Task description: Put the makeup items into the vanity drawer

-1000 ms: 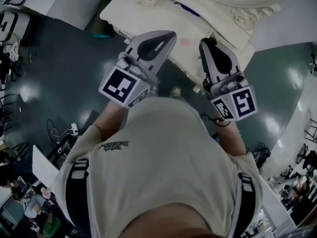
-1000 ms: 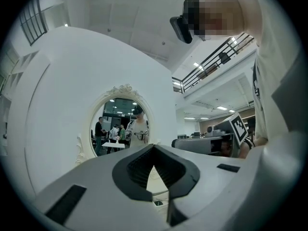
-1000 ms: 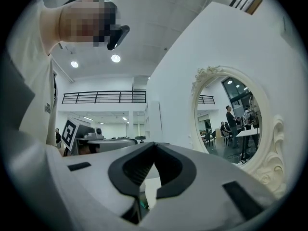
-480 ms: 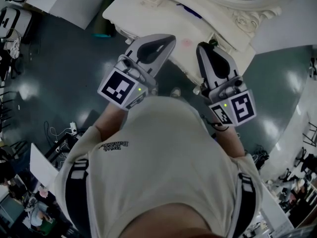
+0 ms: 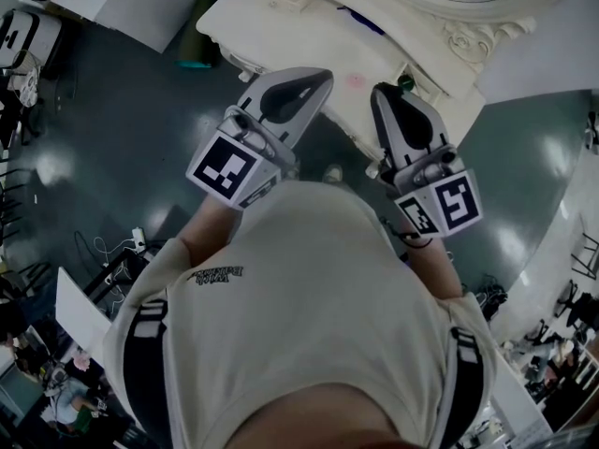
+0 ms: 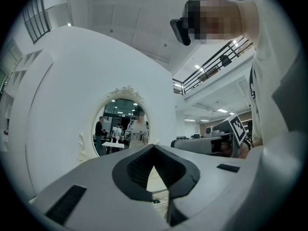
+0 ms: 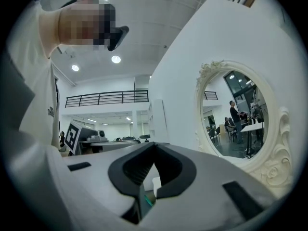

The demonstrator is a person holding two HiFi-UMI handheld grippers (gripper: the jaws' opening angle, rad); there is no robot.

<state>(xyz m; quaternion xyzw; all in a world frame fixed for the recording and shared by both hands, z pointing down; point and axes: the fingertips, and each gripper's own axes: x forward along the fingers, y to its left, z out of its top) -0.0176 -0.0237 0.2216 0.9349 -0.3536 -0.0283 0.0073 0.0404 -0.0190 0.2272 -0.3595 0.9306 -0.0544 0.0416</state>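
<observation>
Cream-white vanity point(image 5: 281, 26) fills the top of the head view, with its oval carved mirror point(image 5: 468, 3) at the far edge. You stand at the vanity's front edge with both tools held level, pointing at it.

Your left gripper point(image 5: 323, 71) reaches over the front edge of the vanity top. In the left gripper view its jaws are clenched, tips meeting, with nothing between them.

Your right gripper point(image 5: 386, 90) lies beside it, also over the front edge and nearer the vanity's right corner. Its jaws are pressed together as well. A small green thing point(image 5: 404, 82) shows right at its tip. You cannot tell from any view whether the jaws pinch it.

A slim blue pencil point(image 5: 360, 19) lies on the vanity top close to the mirror base, well apart from both grippers. A small pink thing point(image 5: 354, 80) lies on the vanity top between the two gripper tips. It is too small to identify.
</observation>
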